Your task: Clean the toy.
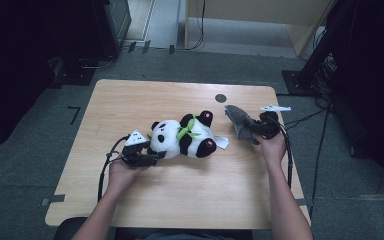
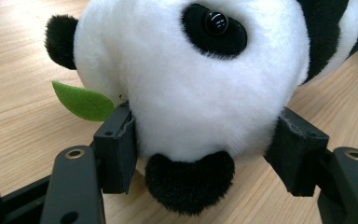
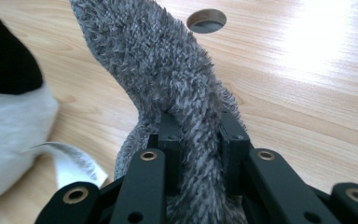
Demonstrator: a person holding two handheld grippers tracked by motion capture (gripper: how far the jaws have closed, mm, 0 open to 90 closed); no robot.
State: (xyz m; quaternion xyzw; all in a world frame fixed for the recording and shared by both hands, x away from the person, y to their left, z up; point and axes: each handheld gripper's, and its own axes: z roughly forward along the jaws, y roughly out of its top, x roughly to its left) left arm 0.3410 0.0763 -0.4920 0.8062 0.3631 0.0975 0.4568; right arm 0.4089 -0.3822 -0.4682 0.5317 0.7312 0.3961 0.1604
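Left gripper view shows the left tool point(image 2: 205, 154) clamped on the head of the panda plush toy point(image 2: 191, 84), one black jaw pressing into the white fur on each side, with the black snout hanging between them just above the table point(image 2: 18, 56). One black ear sits to the left of the jaws, one glossy eye lies straight ahead of them, and a single green felt leaf point(image 2: 81, 100) sticks out just beside the left jaw.

Right gripper view has the right tool point(image 3: 198, 135) squeezed tight on a grey fuzzy cloth point(image 3: 158, 60); the fabric bunches between the two jaws and rises ahead of them. Beyond its tip there is one round hole point(image 3: 206, 21) in the tabletop. To the left of this tool lie part of the panda's black and white body and a white sewn-in tag point(image 3: 72, 163), near the cloth but apart from it.

From the high view, the left tool point(image 1: 152, 154) grips the panda point(image 1: 182, 137) at the head end, and the toy lies on its side stretching away to that tool's right, pink foot pads facing up. The right tool point(image 1: 254, 127) holds the grey cloth point(image 1: 237, 119) just past the panda's feet, close to the table's far right part. One panda and one cloth are on the table; I see no containers.
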